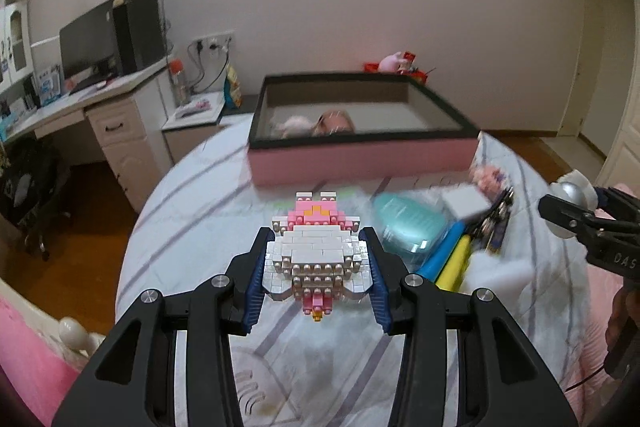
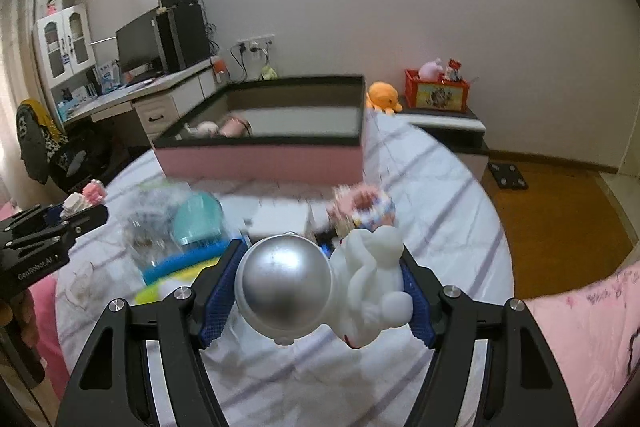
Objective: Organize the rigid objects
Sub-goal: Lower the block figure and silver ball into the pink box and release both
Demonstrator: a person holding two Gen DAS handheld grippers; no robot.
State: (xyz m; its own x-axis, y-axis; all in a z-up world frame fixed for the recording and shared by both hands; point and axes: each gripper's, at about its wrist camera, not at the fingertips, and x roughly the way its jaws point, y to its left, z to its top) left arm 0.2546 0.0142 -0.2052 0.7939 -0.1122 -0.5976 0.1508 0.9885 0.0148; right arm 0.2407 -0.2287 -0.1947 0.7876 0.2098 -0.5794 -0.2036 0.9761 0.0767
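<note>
Blue-padded, my left hand-held gripper (image 1: 318, 263) clamps the brick figure (image 1: 316, 247) above the bed (image 1: 192, 211); studs could shed if I squeeze harder. My right hand-held gripper (image 2: 320, 287) pinches the astronaut figurine (image 2: 320, 287) by its smooth helmet, so it may twist free before reaching the pink box (image 2: 264, 159).

Two grippers are up over the bed: the left gripper (image 1: 318, 259) carries one brick-built figure (image 1: 316, 251), the right gripper (image 2: 320, 291) one white astronaut figure (image 2: 332, 287). One pink box (image 2: 264, 159) sits behind, with two blurred items inside it. On the sheet lie one teal bottle (image 1: 412, 223), one small white box (image 2: 282, 217), one blue tube (image 1: 440, 251), one yellow tube (image 1: 454, 265) and one pink patterned toy (image 2: 370, 207).
</note>
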